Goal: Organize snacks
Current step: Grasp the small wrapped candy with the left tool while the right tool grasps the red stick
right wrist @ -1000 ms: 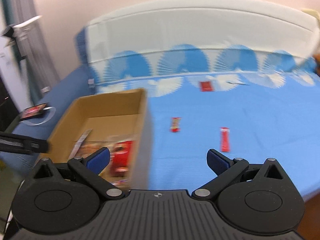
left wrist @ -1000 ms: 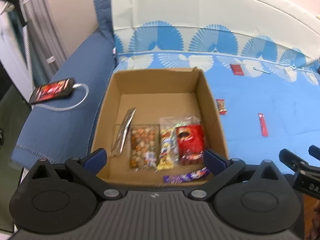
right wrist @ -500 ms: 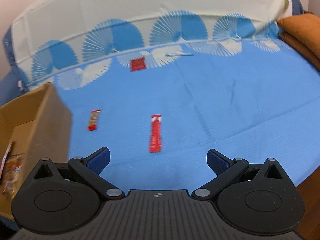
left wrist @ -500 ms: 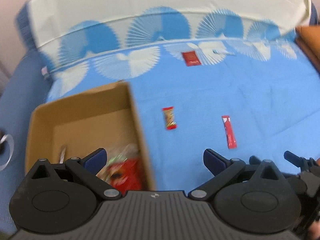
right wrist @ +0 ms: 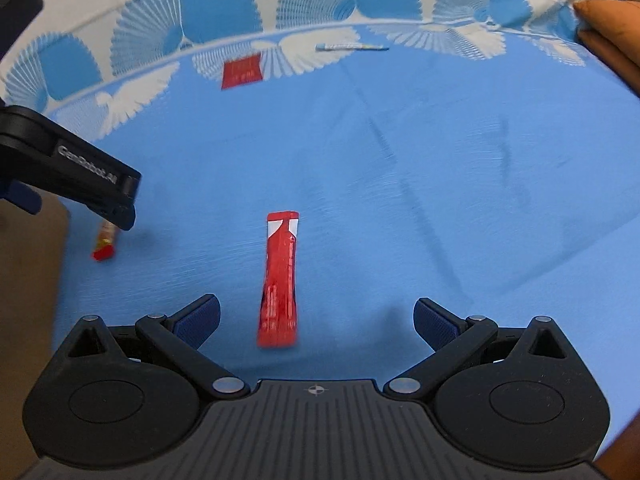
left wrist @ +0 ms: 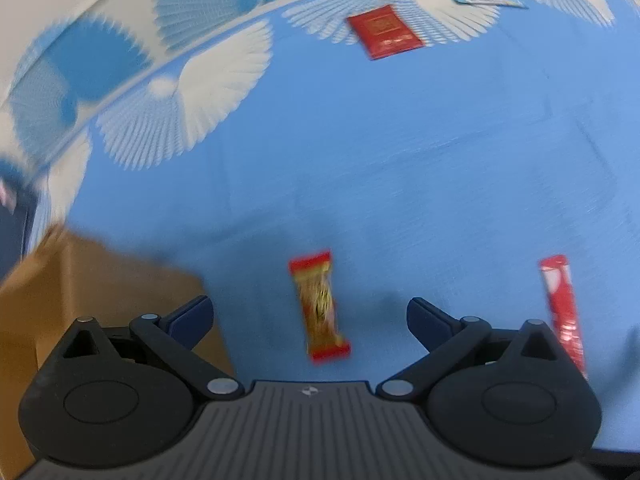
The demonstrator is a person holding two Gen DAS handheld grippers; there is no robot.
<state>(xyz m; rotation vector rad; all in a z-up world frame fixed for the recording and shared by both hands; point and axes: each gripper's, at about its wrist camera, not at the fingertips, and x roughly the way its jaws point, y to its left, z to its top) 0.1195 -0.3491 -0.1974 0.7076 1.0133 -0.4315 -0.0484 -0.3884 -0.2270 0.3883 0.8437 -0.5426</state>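
My left gripper [left wrist: 309,316] is open and empty, just above a small red-and-gold candy bar [left wrist: 320,306] that lies on the blue bedsheet between its fingers. My right gripper [right wrist: 316,316] is open and empty over a long red stick packet [right wrist: 280,276], which also shows in the left wrist view [left wrist: 562,312]. The cardboard box [left wrist: 100,292] is at the lower left of the left wrist view. The left gripper's finger [right wrist: 80,176] and the candy bar [right wrist: 105,242] show at the left of the right wrist view.
A flat red sachet [left wrist: 384,32] [right wrist: 242,70] and a thin blue-white stick [left wrist: 488,0] [right wrist: 352,46] lie farther back on the sheet. An orange cushion [right wrist: 612,36] sits at the far right. The bed's front edge runs at the lower right.
Both grippers have swung right, away from the box, and dropped close to the sheet. The candy bar now lies between the left fingers, the red stick between the right ones.
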